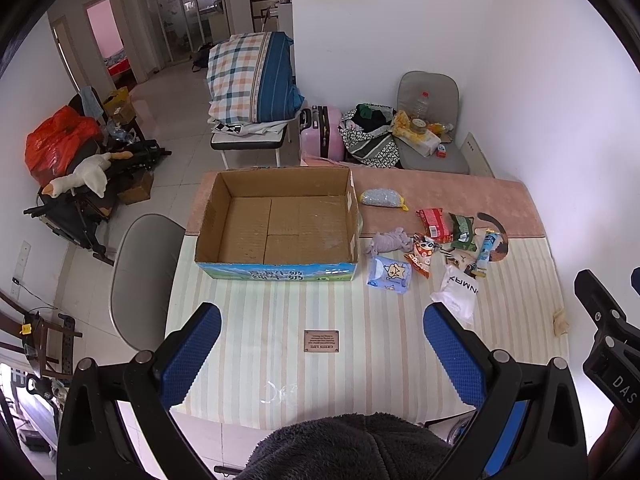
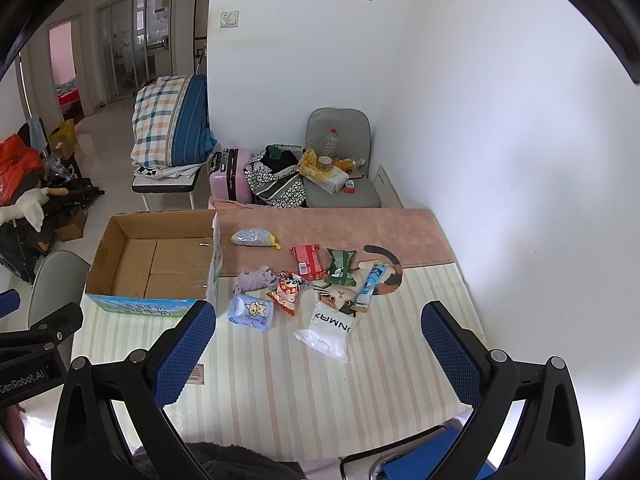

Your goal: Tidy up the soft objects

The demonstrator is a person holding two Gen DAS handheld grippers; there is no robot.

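Observation:
An empty cardboard box stands on the striped table mat, left of a cluster of soft items. These include a white pouch, a blue tissue pack, a purple cloth toy, an orange snack bag, red and green packets, a blue tube and a grey beaded pouch. My left gripper is open and empty above the table's near part. My right gripper is open and empty, just short of the white pouch.
A pink cloth covers the table's far strip. A grey chair stands at the table's left. Behind are a folded quilt on a bench, a pink suitcase, and a cluttered chair by the white wall.

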